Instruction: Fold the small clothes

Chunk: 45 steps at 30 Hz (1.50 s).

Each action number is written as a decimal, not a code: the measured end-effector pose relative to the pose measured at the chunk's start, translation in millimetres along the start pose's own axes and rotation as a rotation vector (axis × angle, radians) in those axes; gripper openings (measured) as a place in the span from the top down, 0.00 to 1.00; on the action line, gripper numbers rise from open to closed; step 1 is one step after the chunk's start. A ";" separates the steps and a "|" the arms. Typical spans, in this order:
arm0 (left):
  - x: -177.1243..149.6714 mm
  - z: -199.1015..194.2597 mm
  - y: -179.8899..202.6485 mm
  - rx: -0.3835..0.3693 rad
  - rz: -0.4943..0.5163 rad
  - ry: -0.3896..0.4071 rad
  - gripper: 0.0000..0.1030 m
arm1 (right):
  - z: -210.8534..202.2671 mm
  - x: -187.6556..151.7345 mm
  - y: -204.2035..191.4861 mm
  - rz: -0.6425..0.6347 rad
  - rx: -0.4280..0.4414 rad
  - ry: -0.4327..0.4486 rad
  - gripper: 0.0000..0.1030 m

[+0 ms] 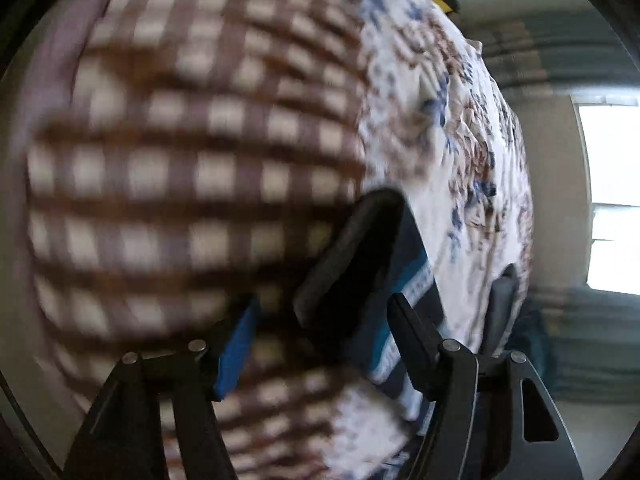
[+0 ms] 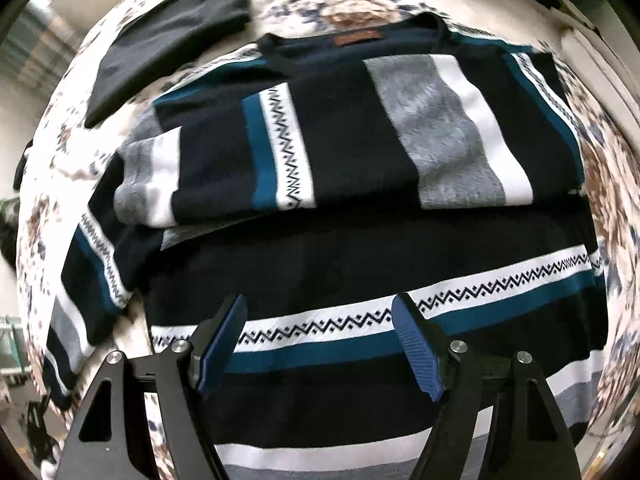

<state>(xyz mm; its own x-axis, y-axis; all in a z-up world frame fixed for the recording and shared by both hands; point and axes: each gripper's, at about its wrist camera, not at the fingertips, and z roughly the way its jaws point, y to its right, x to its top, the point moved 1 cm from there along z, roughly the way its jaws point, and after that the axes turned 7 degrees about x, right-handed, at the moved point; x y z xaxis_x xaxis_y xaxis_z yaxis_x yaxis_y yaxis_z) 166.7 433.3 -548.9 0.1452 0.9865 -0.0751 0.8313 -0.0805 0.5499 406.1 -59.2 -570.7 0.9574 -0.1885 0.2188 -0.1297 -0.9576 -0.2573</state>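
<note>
A navy sweater (image 2: 352, 152) with teal, white and grey stripes lies flat on the floral bedsheet (image 2: 612, 184), collar at the far end. Its sleeves are folded across the chest. My right gripper (image 2: 320, 336) hovers open over the sweater's lower body, blue pads apart with nothing between them. The left wrist view is blurred. There my left gripper (image 1: 324, 320) stands open, and a dark fold with a teal and white striped edge of the sweater (image 1: 416, 284) lies just beyond its fingers. I cannot tell whether it touches them.
A brown and white checked cloth (image 1: 180, 140) fills most of the left wrist view, beside the floral sheet (image 1: 460, 140). A folded dark garment (image 2: 172, 36) lies at the sheet's far left. A bright window (image 1: 612, 196) and curtains are on the right.
</note>
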 end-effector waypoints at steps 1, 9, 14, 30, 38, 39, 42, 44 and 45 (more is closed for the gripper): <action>-4.4 6.1 3.6 -0.019 -0.009 -0.012 0.38 | 0.0 0.8 1.5 0.010 -0.003 0.003 0.25; 2.4 37.0 55.3 0.087 0.066 0.204 0.57 | 3.3 12.0 6.6 0.000 -0.167 0.034 0.25; -8.1 23.2 124.9 0.176 0.326 0.377 0.93 | -1.5 27.0 23.0 0.021 -0.274 0.073 0.11; -335.3 53.1 386.2 -0.132 1.123 0.176 0.94 | -37.9 45.8 138.7 0.114 -0.147 0.092 0.10; -508.8 153.5 406.1 -0.066 1.301 -0.059 0.92 | -40.0 78.9 219.5 0.212 -0.107 0.064 0.10; -514.8 162.9 403.7 -0.043 1.315 -0.081 0.92 | -41.5 85.3 225.2 0.213 -0.096 0.062 0.10; -526.5 176.9 394.0 0.100 1.370 -0.066 0.71 | -47.0 101.8 233.4 0.229 -0.041 0.062 0.10; -516.5 168.6 387.7 0.114 1.352 -0.073 0.14 | -49.0 111.1 232.8 0.242 0.024 0.057 0.10; -503.9 159.0 383.1 0.119 1.326 -0.061 0.10 | -48.1 117.7 229.4 0.247 0.074 0.048 0.10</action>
<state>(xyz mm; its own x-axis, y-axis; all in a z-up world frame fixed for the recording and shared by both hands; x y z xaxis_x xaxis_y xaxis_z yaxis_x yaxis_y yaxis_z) 497.3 -117.3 -432.6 0.8966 0.1452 0.4184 0.0843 -0.9834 0.1607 476.6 -311.6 -558.7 0.8854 -0.4265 0.1849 -0.3372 -0.8630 -0.3761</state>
